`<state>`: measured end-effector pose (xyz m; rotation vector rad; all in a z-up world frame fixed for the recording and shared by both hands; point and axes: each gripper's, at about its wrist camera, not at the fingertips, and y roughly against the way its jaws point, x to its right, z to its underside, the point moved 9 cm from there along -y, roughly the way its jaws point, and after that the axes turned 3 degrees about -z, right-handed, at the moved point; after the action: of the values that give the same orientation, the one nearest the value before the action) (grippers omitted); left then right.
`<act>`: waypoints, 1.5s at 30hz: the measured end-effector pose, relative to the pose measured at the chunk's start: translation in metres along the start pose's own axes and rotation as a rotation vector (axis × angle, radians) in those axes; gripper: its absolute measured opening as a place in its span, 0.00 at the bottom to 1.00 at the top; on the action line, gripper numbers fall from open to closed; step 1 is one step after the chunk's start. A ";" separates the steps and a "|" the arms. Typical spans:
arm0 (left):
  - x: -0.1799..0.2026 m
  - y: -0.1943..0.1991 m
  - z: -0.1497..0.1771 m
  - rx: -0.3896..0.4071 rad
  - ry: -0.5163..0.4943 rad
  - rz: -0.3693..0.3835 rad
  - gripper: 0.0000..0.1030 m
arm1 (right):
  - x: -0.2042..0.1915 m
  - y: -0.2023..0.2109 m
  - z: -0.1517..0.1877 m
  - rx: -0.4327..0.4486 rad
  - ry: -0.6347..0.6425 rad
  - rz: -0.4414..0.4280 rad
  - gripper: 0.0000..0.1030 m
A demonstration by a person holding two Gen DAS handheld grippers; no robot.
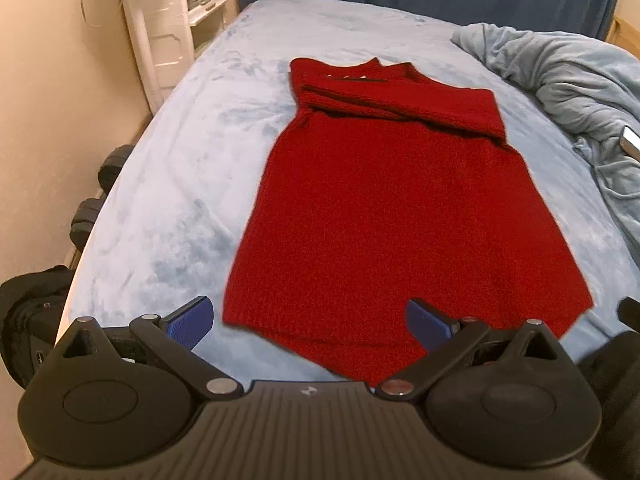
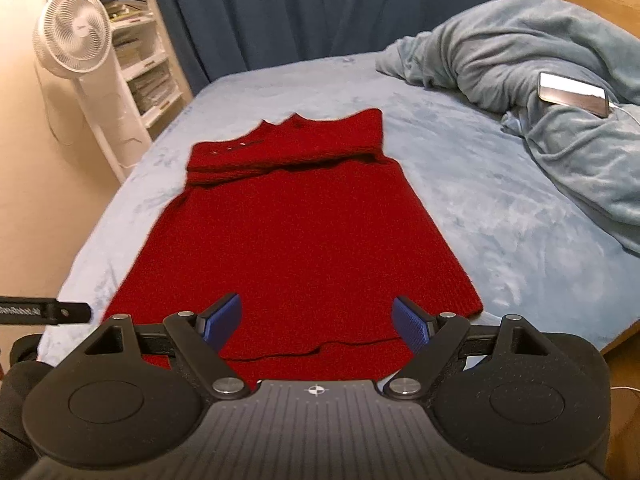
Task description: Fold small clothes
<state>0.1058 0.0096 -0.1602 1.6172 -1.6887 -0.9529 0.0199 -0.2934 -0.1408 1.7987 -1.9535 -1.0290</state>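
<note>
A red knitted sweater (image 1: 392, 208) lies flat on the light blue bed (image 1: 168, 184), hem nearest me, both sleeves folded across the chest at the far end. It also shows in the right wrist view (image 2: 288, 236). My left gripper (image 1: 310, 322) is open and empty, hovering just above the hem's left part, its left blue pad over the bedsheet. My right gripper (image 2: 318, 322) is open and empty, hovering over the hem's right part. The left gripper's tip (image 2: 60, 312) pokes in at the left edge of the right wrist view.
A crumpled blue blanket (image 2: 520, 64) is heaped at the bed's far right with a phone (image 2: 574, 94) on it. A white fan (image 2: 76, 36) and shelves (image 2: 132, 40) stand left of the bed. Dark curtains (image 2: 320, 8) hang behind. Dumbbells (image 1: 112, 168) lie on the floor at left.
</note>
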 end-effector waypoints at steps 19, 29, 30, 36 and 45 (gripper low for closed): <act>-0.037 -0.188 -0.047 -0.163 -0.106 -0.054 1.00 | 0.148 -0.182 -0.034 -0.185 -0.046 0.173 0.86; -0.034 -0.182 -0.030 -0.203 -0.088 0.186 1.00 | 0.168 -0.223 -0.021 -0.257 -0.131 0.078 0.93; -0.031 -0.177 -0.025 -0.205 -0.098 0.207 1.00 | 0.161 -0.220 -0.016 -0.281 -0.104 0.044 0.93; -0.011 -0.155 -0.005 -0.221 -0.149 0.243 0.92 | 0.121 -0.198 0.010 -0.363 -0.098 -0.131 0.66; -0.019 -0.119 -0.028 -0.208 -0.008 0.208 0.18 | 0.106 -0.172 -0.005 -0.287 -0.193 -0.128 0.18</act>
<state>0.1964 0.0260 -0.2421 1.2780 -1.6656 -0.9944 0.1323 -0.3898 -0.2788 1.7349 -1.7009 -1.4908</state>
